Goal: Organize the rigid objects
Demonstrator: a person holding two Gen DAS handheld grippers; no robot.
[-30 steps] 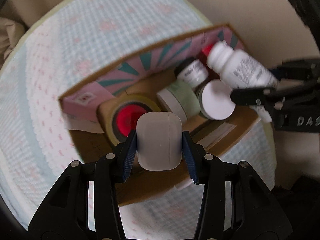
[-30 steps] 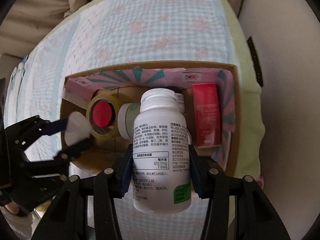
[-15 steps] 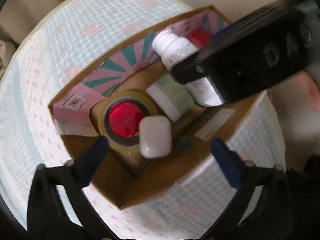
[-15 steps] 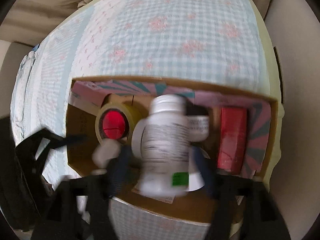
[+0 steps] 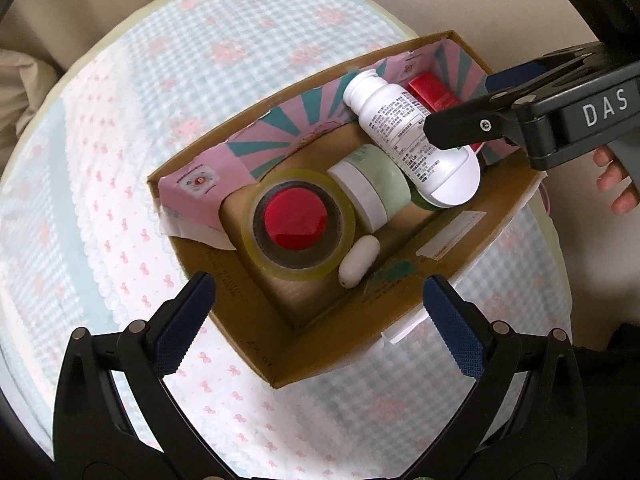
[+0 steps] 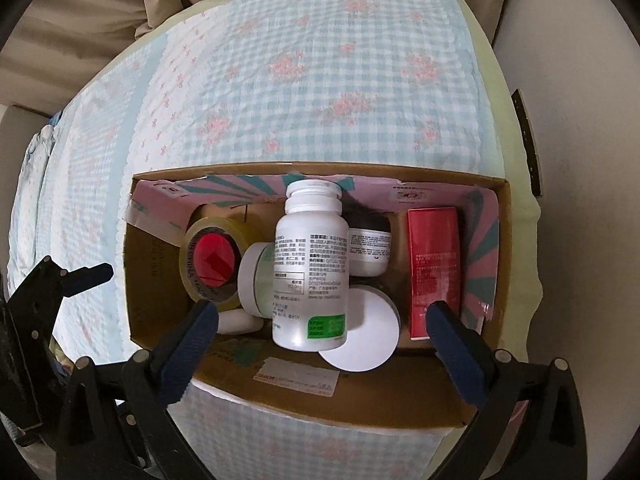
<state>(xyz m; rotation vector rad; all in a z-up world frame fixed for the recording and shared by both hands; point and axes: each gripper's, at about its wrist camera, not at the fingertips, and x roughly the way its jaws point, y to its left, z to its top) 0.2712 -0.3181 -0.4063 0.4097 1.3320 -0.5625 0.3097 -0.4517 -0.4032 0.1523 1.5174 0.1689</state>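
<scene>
A cardboard box (image 5: 400, 320) (image 6: 360, 408) sits on the checked bedspread. Inside it lie a white earbud case (image 5: 358, 256) (image 6: 238, 322), a white pill bottle (image 5: 404, 132) (image 6: 310, 264), a tape roll (image 5: 298, 226) (image 6: 210, 260), a green jar (image 5: 372, 188) (image 6: 256, 280), a red carton (image 5: 432, 90) (image 6: 434, 264), a small dark-capped jar (image 6: 368, 244) and a white lid (image 6: 364, 332). My left gripper (image 5: 318, 320) is open and empty above the box's near corner. My right gripper (image 6: 320, 336) is open and empty over the box; it also shows in the left wrist view (image 5: 520, 116).
The bedspread (image 6: 320, 80) covers a cushioned surface that drops off at the edges. A pale wall (image 6: 580, 160) lies to the right. A beige pillow (image 6: 80, 12) is at the far left. A person's fingers (image 5: 616, 184) show behind the right gripper.
My left gripper opened and let the earbud case drop into the box beside the tape roll. My right gripper opened and left the pill bottle lying on the jars. Both pulled back.
</scene>
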